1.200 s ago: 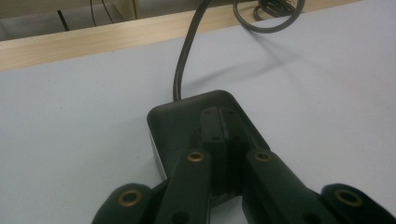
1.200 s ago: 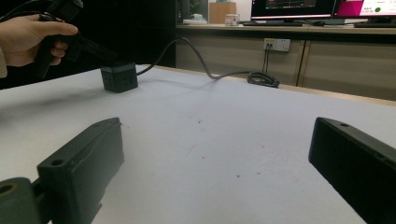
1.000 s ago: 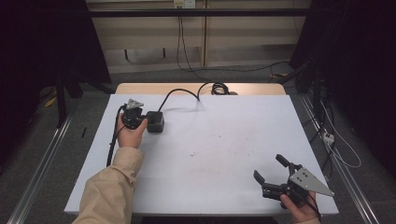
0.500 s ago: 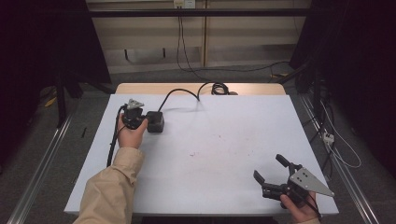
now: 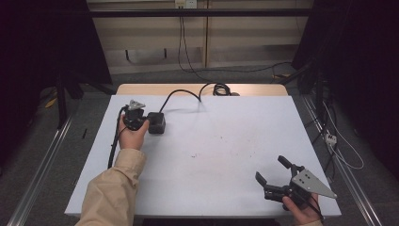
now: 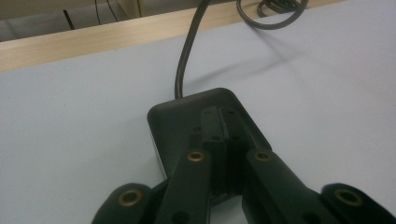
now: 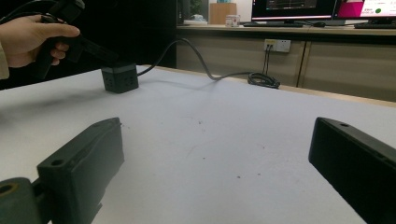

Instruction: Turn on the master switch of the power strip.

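A small black box (image 5: 157,124) with a dark cable (image 5: 181,94) stands on the white table (image 5: 226,127) at the left. My left gripper (image 5: 148,123) is held over it by a hand in a beige sleeve. In the left gripper view its jaws (image 6: 224,119) are shut flat together, tips lying over the top of the box (image 6: 170,123) with nothing between them. My right gripper (image 5: 270,168) rests low near the front right corner, open and pointing left across the table. In the right gripper view its jaws (image 7: 215,140) stand wide apart, and the box (image 7: 120,77) sits far off.
The cable runs back to a coil (image 5: 219,88) on the wooden strip (image 5: 141,89) along the table's far edge. Dark frame posts stand on both sides. A wall socket (image 7: 277,45) and monitors show behind the table.
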`<state>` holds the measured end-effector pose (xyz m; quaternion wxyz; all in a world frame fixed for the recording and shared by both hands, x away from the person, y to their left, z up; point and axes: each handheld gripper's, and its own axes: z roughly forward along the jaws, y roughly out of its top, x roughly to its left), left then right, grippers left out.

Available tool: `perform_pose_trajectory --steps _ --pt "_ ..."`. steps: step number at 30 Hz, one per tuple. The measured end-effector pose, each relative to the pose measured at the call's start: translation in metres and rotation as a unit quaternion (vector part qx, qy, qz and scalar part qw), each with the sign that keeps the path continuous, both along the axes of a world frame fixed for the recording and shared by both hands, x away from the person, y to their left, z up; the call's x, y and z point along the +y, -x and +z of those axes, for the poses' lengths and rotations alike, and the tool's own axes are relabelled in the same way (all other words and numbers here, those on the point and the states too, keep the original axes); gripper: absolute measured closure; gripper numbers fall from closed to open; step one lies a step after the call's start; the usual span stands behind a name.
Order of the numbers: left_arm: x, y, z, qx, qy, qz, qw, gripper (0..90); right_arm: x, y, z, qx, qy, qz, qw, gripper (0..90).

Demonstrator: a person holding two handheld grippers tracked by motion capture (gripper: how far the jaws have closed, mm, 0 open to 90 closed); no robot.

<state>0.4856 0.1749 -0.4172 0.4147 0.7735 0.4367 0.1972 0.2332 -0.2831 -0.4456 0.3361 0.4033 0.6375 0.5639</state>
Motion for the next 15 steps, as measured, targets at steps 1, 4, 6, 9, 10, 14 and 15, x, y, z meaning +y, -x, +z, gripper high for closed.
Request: perform_pose_trajectory --steps 1,4,6,9,10,14,15 --pt "-0.0006 0.0001 -0.0002 -0.002 0.0 0.001 1.0 90.0 0.0001 0.0 0.0 0.0 0.0 0.0 1.0 2.7" --pt "-0.0003 0.0 0.0001 0.001 0.001 0.002 1.0 90.0 0.0 0.0001 0.0 0.0 -0.001 0.001 1.0 2.7" --pt "-0.0005 0.0001 0.0 0.0 0.001 0.001 1.0 90.0 -0.0001 0.0001 0.0 0.0 -0.001 0.001 1.0 2.7" --pt "-0.0004 0.0001 0.0 0.001 0.001 0.001 1.0 90.0 0.0 0.0001 0.0 0.0 -0.001 0.001 1.0 2.7" --pt "-0.0006 0.0002 0.0 0.001 0.001 0.001 1.0 90.0 0.0002 0.0001 0.0 0.0 -0.001 0.0 1.0 2.7" --pt "-0.0027 0.0011 0.0001 -0.004 -0.008 0.003 1.0 90.0 0.0003 0.0001 0.0 -0.001 0.001 0.002 1.0 2.7" --pt "-0.0025 0.001 0.0002 -0.003 -0.008 0.004 1.0 90.0 0.0003 0.0002 0.0 0.0 0.0 0.002 1.0 2.7"
